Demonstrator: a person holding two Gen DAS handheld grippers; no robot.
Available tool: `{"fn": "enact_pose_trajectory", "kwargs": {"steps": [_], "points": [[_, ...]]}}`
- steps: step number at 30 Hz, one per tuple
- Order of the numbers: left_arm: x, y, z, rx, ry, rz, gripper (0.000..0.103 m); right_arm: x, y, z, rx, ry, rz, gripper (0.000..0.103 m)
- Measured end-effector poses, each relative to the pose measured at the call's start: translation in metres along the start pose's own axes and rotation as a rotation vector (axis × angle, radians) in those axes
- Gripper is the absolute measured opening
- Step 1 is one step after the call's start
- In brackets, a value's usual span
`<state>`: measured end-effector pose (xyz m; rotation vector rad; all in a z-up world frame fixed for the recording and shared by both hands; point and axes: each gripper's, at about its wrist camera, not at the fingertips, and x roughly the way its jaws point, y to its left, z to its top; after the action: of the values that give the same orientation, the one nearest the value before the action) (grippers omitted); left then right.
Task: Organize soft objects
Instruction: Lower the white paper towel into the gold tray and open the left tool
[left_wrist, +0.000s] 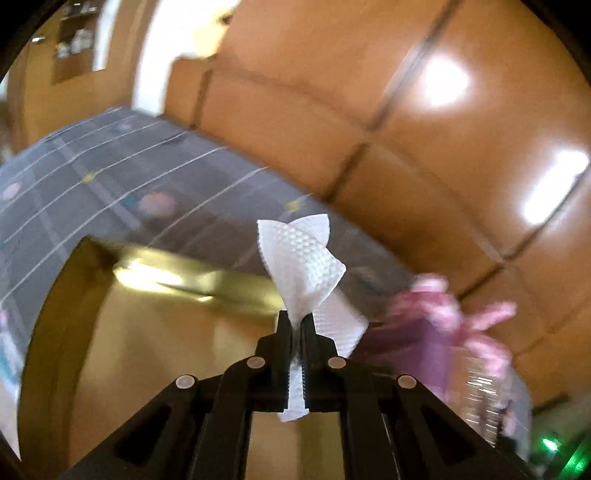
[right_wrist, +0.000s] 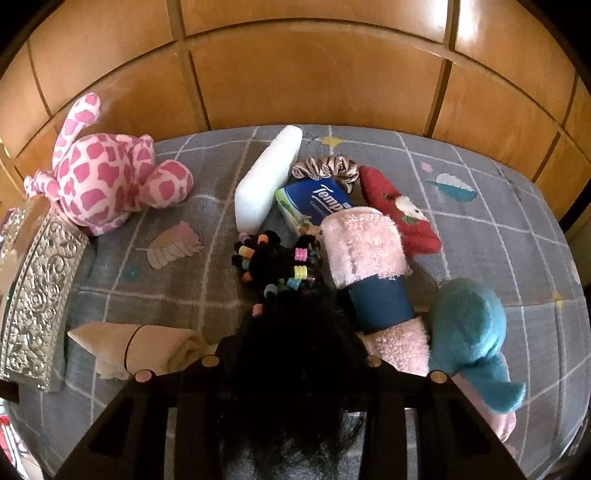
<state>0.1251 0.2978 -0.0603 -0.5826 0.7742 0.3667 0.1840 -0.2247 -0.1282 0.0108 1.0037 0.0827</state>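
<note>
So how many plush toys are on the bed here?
2: a pink spotted plush at the back left beside the silver box, a teal plush at the front right. Others may be hidden.

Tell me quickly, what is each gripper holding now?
Left gripper: shut on white tissue.
Right gripper: hidden behind black hair piece; cannot tell.

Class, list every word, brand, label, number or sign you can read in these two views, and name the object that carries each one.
"Temp": white lettering on the blue tissue pack lying on the grey bedspread; the pink towel roll covers the end of the word.
Smaller print on that pack: too small to read.
Left wrist view: blurred, no readable text.
</note>
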Motion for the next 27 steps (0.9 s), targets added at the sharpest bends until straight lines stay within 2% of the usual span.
{"fn": "enact_pose_trajectory", "kwargs": {"steps": [4, 6, 8, 10, 14, 18, 22, 27], "points": [[0.037, -0.002, -0.006, 0.042, 0.1, -0.007, 0.006, 0.001, 0.0, 0.002, -0.009, -0.003, -0.008, 0.036], [0.051, -0.006, -0.013, 0.083, 0.136, 0.017, 0.018, 0.001, 0.002, 0.001, -0.016, -0.005, -0.015, 0.036], [0.061, -0.007, -0.016, 0.104, 0.16, 0.067, 0.054, 0.002, 0.004, 0.001, -0.025, -0.009, -0.023, 0.036], [0.053, -0.002, -0.021, 0.078, 0.132, 0.095, 0.069, 0.002, 0.004, 0.001, -0.029, -0.011, -0.024, 0.036], [0.018, 0.007, -0.019, 0.083, 0.036, 0.161, 0.071, 0.001, 0.004, 0.0, -0.033, -0.016, -0.026, 0.036], [-0.018, 0.013, -0.027, 0.09, -0.042, 0.182, 0.072, 0.001, 0.008, 0.0, -0.058, -0.027, -0.04, 0.035], [-0.046, 0.013, -0.045, 0.113, -0.074, 0.154, 0.074, 0.001, 0.008, -0.001, -0.056, -0.033, -0.039, 0.035], [-0.065, -0.005, -0.078, 0.172, -0.06, 0.081, 0.077, 0.0, 0.004, -0.001, -0.03, -0.037, -0.022, 0.034]]}}
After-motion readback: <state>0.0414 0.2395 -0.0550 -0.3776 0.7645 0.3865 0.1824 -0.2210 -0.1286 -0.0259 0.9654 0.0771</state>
